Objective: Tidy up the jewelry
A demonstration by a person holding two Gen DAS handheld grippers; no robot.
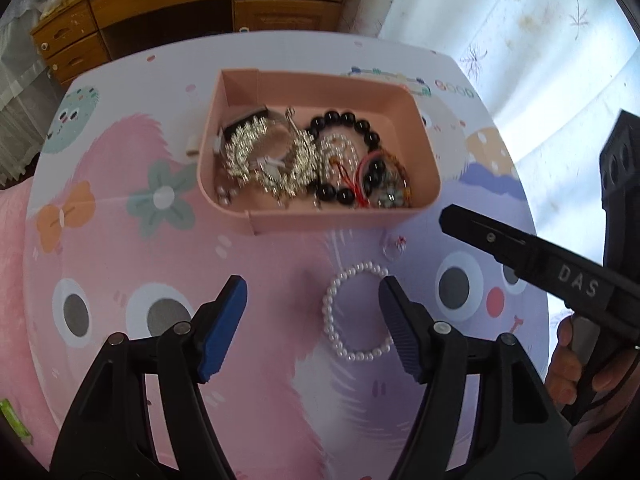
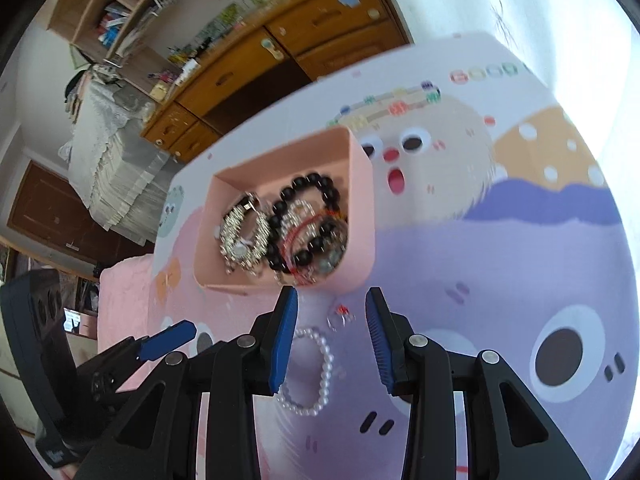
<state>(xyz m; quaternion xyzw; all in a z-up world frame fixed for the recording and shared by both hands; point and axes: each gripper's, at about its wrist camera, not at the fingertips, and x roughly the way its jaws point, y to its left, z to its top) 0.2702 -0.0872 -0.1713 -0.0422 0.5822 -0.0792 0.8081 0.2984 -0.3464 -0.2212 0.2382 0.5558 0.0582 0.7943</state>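
Two grippers, both with jaws apart and empty: left gripper [image 1: 313,300] above the cartoon-print mat [image 1: 120,248], right gripper [image 2: 331,322] near the small ring [image 2: 340,317]. Pearl bracelet [image 1: 356,312] flat on mat, outside pink tray [image 1: 430,184]. Black bead bracelet [image 1: 352,128] and silver chains [image 1: 260,156] heaped inside tray.

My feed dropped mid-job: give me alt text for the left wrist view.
The open left claw hovers over a pearl bracelet on the cartoon-print table. Beyond it, a pink box holds tangled jewelry; the right claw enters from the right.
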